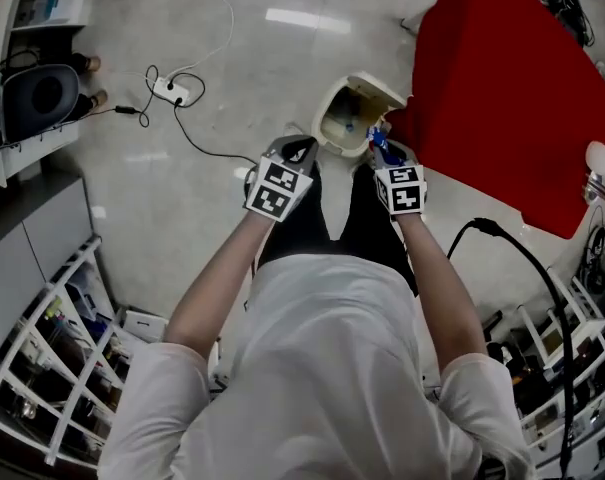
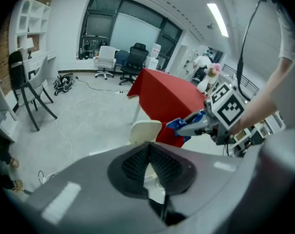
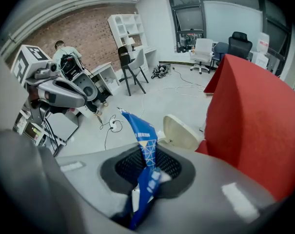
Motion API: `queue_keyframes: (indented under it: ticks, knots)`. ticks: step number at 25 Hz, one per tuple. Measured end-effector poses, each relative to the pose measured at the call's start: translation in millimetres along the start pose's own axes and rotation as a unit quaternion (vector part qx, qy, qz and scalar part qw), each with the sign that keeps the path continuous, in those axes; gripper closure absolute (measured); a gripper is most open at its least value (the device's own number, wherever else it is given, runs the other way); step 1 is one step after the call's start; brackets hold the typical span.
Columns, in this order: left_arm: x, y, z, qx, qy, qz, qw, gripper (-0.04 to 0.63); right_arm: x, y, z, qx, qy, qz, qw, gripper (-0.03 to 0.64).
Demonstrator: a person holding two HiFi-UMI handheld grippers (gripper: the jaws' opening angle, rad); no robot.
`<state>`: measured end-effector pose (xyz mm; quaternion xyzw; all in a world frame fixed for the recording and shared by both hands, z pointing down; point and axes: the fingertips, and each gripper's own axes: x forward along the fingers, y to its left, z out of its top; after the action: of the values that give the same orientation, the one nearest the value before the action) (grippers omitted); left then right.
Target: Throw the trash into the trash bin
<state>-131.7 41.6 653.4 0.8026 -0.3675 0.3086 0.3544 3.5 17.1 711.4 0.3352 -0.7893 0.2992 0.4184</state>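
A cream trash bin (image 1: 344,120) stands on the floor with its lid (image 1: 370,86) tipped up, right beside a red-covered table (image 1: 512,98). My right gripper (image 1: 380,148) hovers over the bin's near rim, shut on a blue printed wrapper (image 3: 143,140) that sticks up between its pads. From the left gripper view the wrapper (image 2: 176,126) shows at that gripper's tip, above the bin lid (image 2: 145,130). My left gripper (image 1: 300,152) hangs just left of the bin, its pads meeting at the tips with nothing between them.
A power strip (image 1: 172,91) with trailing cables lies on the floor left of the bin. White wire shelves (image 1: 42,368) stand at the lower left, a cabinet at the far left. A black cable (image 1: 527,253) arcs at the right. Office chairs stand far back.
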Motion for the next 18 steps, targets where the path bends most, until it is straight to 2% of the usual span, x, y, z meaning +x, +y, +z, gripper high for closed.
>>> queue_keyframes:
  ticks: [5,12,18]
  knots:
    - [31.2,15.3,-18.2,-0.003,0.011,0.008,0.9999,0.591,42.4,-6.1,-19.1,0.020,0.006,0.007,1.000,0.577]
    - [78.7,34.4,-56.1,0.011,0.029,0.010,0.9995,0.591,115.1,-13.4,-51.6,0.047,0.017,0.014,0.999,0.577]
    - [117.3,50.7,-76.9,0.011,0.030,0.008,0.9995,0.591,170.6,-25.4,-80.6,0.071,0.025,0.012,0.997,0.575]
